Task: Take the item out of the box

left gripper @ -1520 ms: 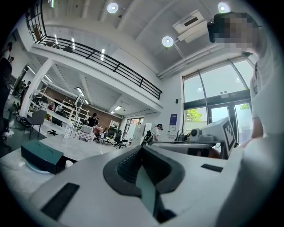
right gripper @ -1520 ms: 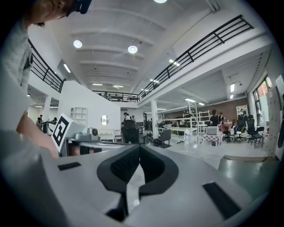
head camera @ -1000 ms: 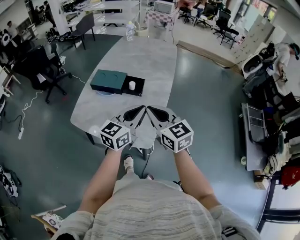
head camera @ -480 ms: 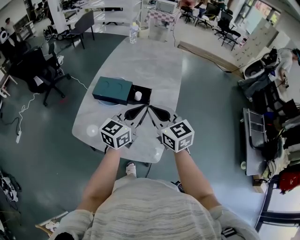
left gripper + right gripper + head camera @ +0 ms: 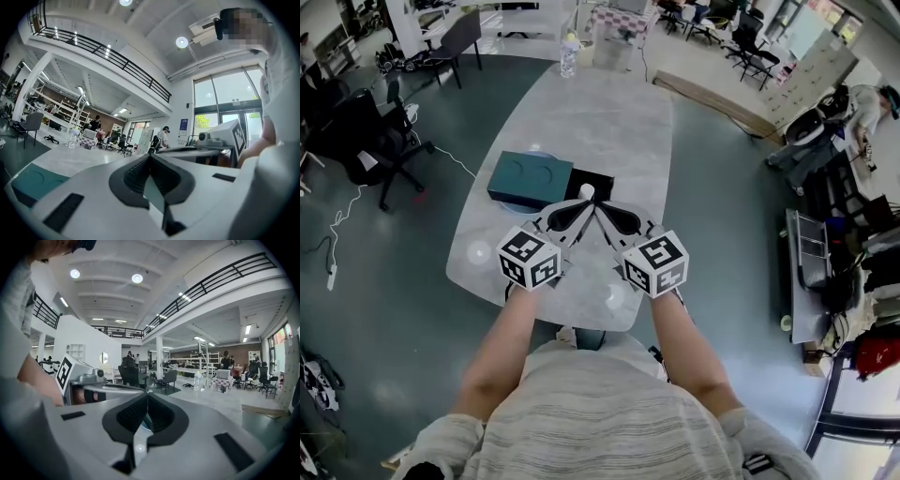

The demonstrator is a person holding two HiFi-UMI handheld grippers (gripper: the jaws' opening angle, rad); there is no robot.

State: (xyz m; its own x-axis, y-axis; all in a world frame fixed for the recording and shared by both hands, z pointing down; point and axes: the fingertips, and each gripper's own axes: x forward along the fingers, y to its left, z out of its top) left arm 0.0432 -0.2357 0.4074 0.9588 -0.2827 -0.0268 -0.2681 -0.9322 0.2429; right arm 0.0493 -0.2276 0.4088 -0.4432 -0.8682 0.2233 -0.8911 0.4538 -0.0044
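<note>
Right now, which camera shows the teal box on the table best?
The head view: the whole top of the teal box shows from above, on the table beside the black tray. The left gripper view catches only a teal corner of it, low at the left. The right gripper view does not clearly show it.

**No readable lettering in any view**

Nothing here can be read as a word, brand or number. The left cube and the right cube, just below the middle of the head view, carry black-and-white square markers: blocky patterns, not letters. The same kind of pattern shows on a cube face at the right of the left gripper view and at the left of the right gripper view. A blue wall sign hangs right of centre in the left gripper view, beside the tall windows — its print is too small to make out.
</note>
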